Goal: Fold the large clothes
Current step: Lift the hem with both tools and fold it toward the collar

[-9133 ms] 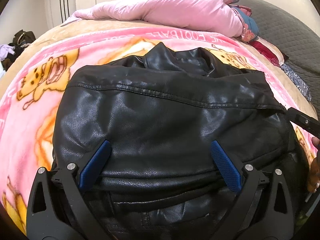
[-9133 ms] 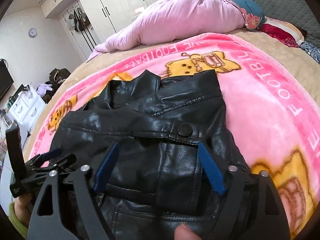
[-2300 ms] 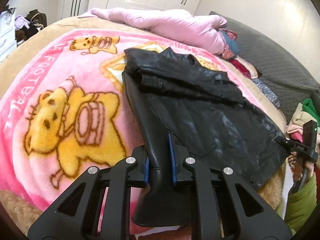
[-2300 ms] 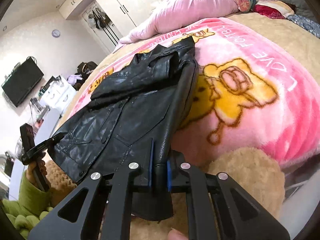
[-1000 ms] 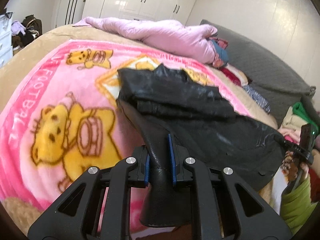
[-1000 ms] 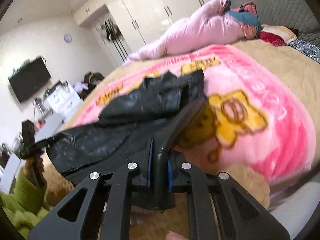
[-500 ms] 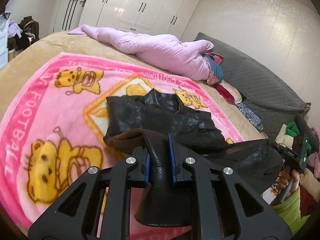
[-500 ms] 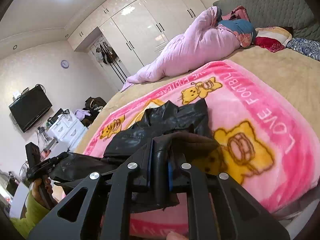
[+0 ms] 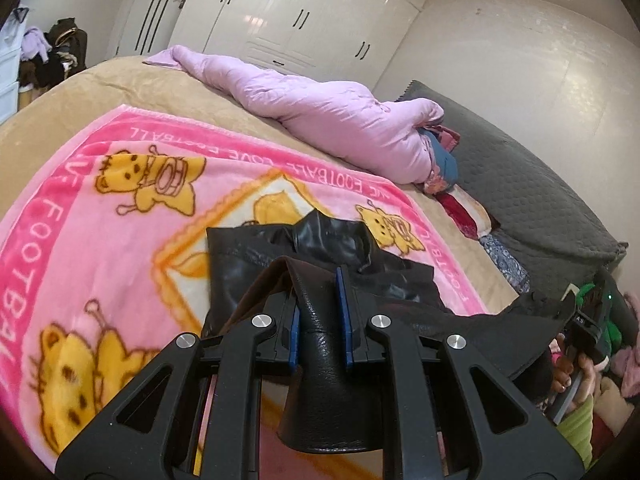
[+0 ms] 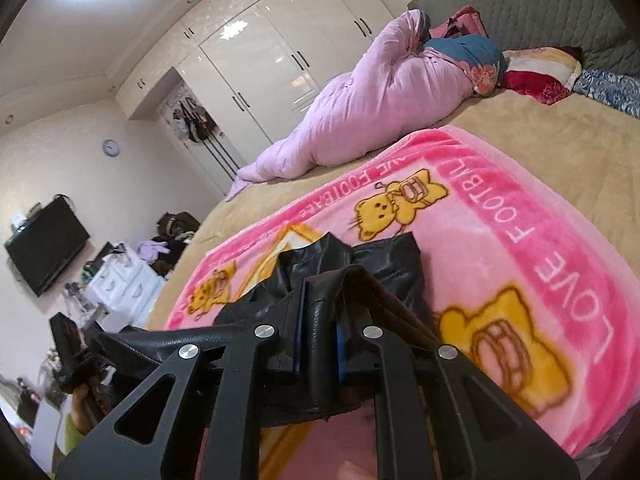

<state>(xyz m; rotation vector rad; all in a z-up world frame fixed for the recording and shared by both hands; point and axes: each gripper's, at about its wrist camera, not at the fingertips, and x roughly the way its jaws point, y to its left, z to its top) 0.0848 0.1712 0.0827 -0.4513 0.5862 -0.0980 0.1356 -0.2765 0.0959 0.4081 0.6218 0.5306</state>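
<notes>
A black leather jacket (image 9: pixel 320 252) lies on a pink cartoon blanket (image 9: pixel 92 208), its collar end resting flat farther up the bed. My left gripper (image 9: pixel 320 300) is shut on one corner of the jacket's bottom hem, lifted off the blanket. My right gripper (image 10: pixel 320 320) is shut on the other hem corner of the jacket (image 10: pixel 384 264). The hem stretches in the air between both grippers, its brown lining showing. In the left wrist view the right gripper (image 9: pixel 576 320) appears at the right edge, held by a hand in a green sleeve.
A rolled lilac quilt (image 9: pixel 328 120) lies across the far side of the bed, with pillows (image 10: pixel 536 72) and a grey headboard (image 9: pixel 532 200) beside it. White wardrobes (image 10: pixel 280 56) line the wall. A television (image 10: pixel 44 248) and a cluttered white dresser (image 10: pixel 120 280) stand left of the bed.
Both grippers have risen and moved forward over the bed, carrying the hem up and toward the collar. The lower jacket has come off the blanket and doubles over its upper part.
</notes>
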